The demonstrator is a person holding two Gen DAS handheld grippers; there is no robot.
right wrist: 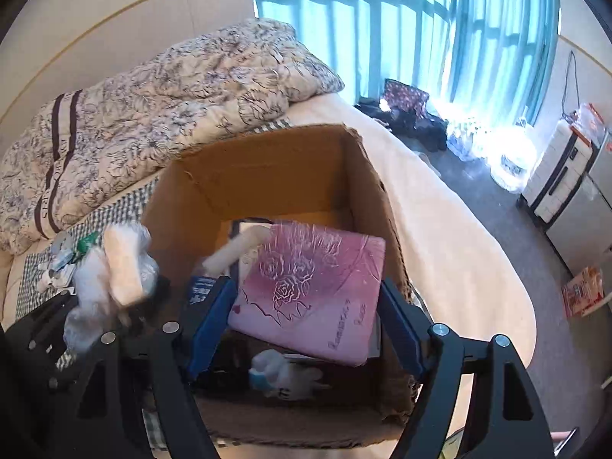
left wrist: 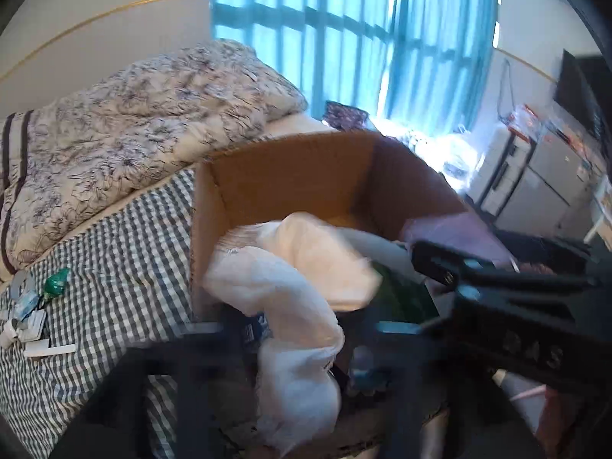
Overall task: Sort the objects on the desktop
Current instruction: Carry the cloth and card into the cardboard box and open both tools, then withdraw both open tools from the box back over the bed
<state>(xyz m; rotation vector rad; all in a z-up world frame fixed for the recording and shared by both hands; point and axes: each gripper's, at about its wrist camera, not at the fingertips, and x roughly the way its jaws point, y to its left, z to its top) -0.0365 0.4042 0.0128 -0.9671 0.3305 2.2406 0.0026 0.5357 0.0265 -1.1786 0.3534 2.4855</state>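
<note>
Both claws are released over the cardboard box (right wrist: 267, 168), the right claw (right wrist: 306, 321) flanking the pink package (right wrist: 313, 287)

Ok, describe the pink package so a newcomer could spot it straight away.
Find the open cardboard box on the bed, in front of the floral duvet. Inside it, tilted against the box's right wall, lies the pink package. It is flat and squarish, wrapped in shiny film, with roses drawn in white lines on its face; everything else in the box is white, blue or dark.
</note>
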